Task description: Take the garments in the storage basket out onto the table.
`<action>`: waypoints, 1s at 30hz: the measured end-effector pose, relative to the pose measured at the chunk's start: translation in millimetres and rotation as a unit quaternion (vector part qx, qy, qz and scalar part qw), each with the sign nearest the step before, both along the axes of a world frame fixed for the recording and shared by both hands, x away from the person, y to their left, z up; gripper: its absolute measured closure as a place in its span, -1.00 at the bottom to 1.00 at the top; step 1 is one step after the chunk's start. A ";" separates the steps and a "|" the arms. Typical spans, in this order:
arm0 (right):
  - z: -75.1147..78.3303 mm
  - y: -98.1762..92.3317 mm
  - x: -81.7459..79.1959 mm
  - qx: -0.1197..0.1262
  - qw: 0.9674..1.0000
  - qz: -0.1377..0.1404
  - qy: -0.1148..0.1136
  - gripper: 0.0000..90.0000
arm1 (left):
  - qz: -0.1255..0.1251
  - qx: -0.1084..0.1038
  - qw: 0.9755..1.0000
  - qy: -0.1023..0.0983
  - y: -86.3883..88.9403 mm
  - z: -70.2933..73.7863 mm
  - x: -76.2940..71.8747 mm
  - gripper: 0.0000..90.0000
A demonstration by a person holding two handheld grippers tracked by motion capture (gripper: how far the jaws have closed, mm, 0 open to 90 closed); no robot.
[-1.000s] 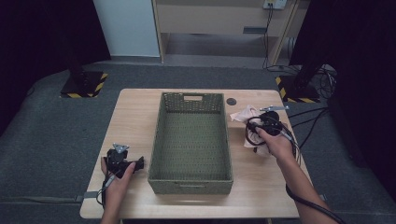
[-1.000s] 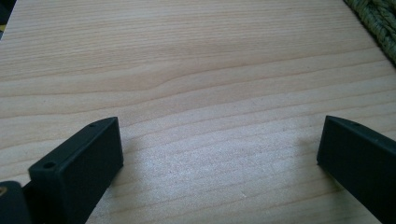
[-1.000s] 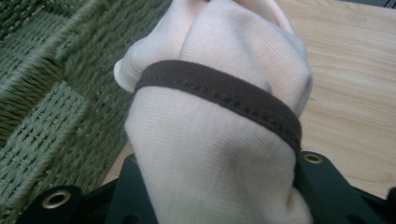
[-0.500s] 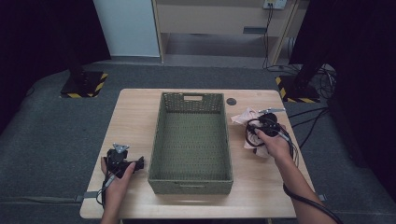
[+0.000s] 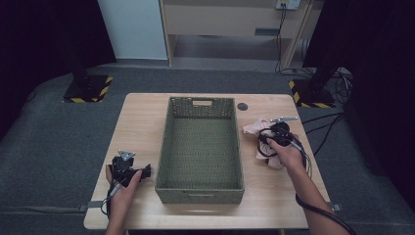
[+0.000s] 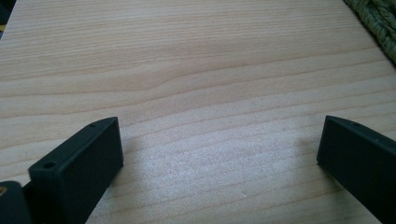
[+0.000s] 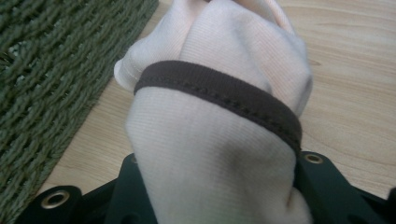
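Observation:
A pale pink cloth [image 7: 219, 140] with a dark brown trim band bulges up between the jaws of my right gripper [image 7: 215, 191], which is shut on it. From above, the cloth [image 5: 253, 128] lies bunched on the wooden table [image 5: 142, 117], just right of the green woven basket [image 5: 200, 102], with my right gripper [image 5: 275, 135] over it. My left gripper [image 5: 143, 171] rests on the table left of the basket. Its jaws [image 6: 219, 140] stand wide open over bare wood, nothing between them.
The basket's woven wall [image 7: 56, 70] lies close on the left of the held cloth, and its corner [image 6: 379, 18] shows near my left gripper. A small dark disc [image 5: 242, 106] sits on the table behind the basket. Cables trail off the table's right edge.
My right gripper has sunk a little toward the table with the cloth still in it. The left gripper has stayed put.

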State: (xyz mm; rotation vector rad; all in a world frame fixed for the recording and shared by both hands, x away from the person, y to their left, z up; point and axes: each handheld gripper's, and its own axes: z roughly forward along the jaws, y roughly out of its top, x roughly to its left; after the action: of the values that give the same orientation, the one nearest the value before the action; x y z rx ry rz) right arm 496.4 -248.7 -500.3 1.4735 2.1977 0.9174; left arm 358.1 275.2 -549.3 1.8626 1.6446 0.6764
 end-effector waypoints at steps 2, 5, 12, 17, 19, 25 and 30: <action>-1.5 0.0 0.6 -0.001 1.000 0.000 0.000 0.31 | 0.000 0.000 1.000 0.000 0.0 0.0 0.0 -1.00; -3.6 1.0 1.6 -0.003 1.000 0.002 0.001 0.31 | 0.000 0.000 1.000 0.000 0.0 0.0 0.0 -1.00; -7.9 5.3 2.6 -0.007 1.000 0.004 0.005 0.31 | 0.000 0.000 1.000 0.000 0.0 0.0 0.0 -1.00; -10.3 6.3 3.6 -0.009 1.000 0.004 0.007 0.30 | 0.000 0.000 1.000 0.000 0.0 0.0 0.0 -1.00; -11.7 6.4 4.1 -0.009 1.000 0.002 0.009 0.30 | 0.000 0.000 1.000 0.000 0.0 0.0 0.0 -1.00; -14.3 6.1 6.1 -0.009 1.000 -0.001 0.014 0.28 | 0.000 0.000 1.000 0.000 0.0 0.0 0.0 -1.00; -17.2 5.0 8.5 -0.009 1.000 -0.009 0.018 0.25 | 0.000 0.000 1.000 0.000 0.0 0.0 0.0 -1.00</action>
State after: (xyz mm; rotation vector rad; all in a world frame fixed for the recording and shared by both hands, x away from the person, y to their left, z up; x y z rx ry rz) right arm 504.9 -243.8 -517.5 1.5115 2.2081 0.8688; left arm 358.1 275.2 -549.3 1.8620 1.6447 0.6765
